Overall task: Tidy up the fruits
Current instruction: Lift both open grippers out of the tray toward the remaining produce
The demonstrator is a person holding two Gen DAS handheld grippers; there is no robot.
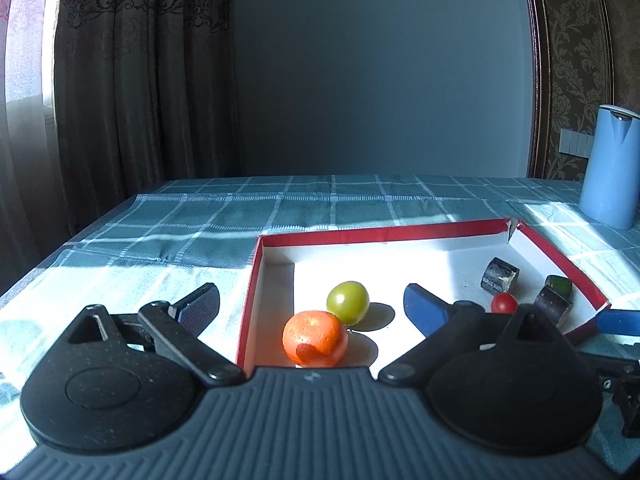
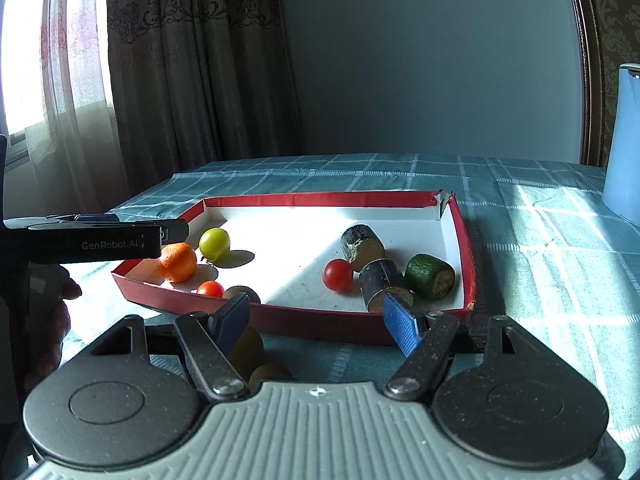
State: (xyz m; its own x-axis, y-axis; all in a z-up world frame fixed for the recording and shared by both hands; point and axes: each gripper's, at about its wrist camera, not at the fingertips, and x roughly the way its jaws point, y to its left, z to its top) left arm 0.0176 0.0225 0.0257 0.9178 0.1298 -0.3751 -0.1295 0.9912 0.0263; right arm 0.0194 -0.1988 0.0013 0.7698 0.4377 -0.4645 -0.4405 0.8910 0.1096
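Left tongs (image 1: 314, 306) wide open, straddling orange (image 1: 315, 338); right tongs (image 2: 316, 322) open, empty.

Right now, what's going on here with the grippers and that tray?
A person is sorting fruit into a red-rimmed tray on a checked tablecloth. Both grippers are open and hold nothing. The left gripper hangs over the tray's near-left corner by the orange and green tomato. The right gripper sits just outside the near wall, above two brownish-green fruits not yet in the tray. Red cherry tomatoes and dark cut pieces already lie inside.
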